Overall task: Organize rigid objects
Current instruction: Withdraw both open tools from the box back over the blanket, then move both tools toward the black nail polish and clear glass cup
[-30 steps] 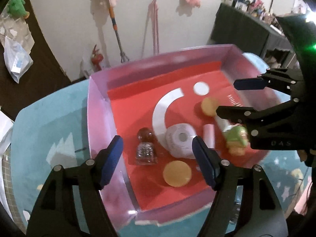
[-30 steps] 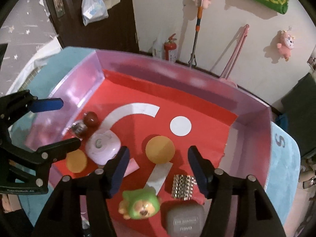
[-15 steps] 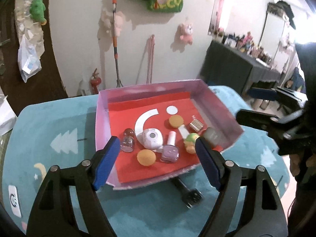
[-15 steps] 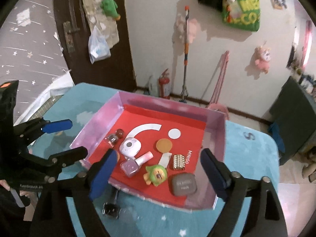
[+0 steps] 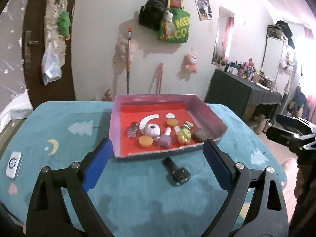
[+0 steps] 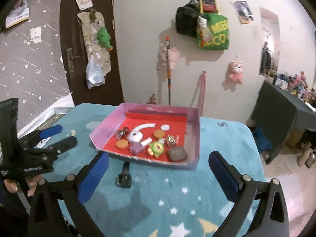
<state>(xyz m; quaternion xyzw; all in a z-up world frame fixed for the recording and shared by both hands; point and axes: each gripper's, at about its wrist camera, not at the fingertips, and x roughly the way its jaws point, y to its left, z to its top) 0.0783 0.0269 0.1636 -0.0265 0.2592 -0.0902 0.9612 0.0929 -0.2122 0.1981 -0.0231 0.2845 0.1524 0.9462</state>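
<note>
A pink-walled tray (image 5: 116,130) with a red floor sits on the teal mat. Inside it lie a purple nail-polish bottle (image 5: 165,139), a green toy (image 5: 184,136), a white round case (image 5: 151,129), two orange discs, a glitter bottle (image 5: 132,131) and a brown case (image 5: 200,134). A black watch-like object (image 5: 178,172) lies on the mat in front of the tray (image 6: 194,134), also seen as the black object (image 6: 124,177). My left gripper (image 5: 158,152) hovers before the tray, jaws opening, nothing between them. My right gripper (image 6: 159,158) does likewise, jaws opening and empty.
A small white device (image 5: 13,164) lies at the mat's left edge. A dark side table (image 5: 243,94) loaded with small items stands to the right. A brown door (image 6: 88,59) and hung bags are behind. A person's hand (image 6: 11,185) holds the left gripper.
Both grippers have drawn back and upward from over the tray, and their jaws have spread wider. The black object on the mat has come into view.
</note>
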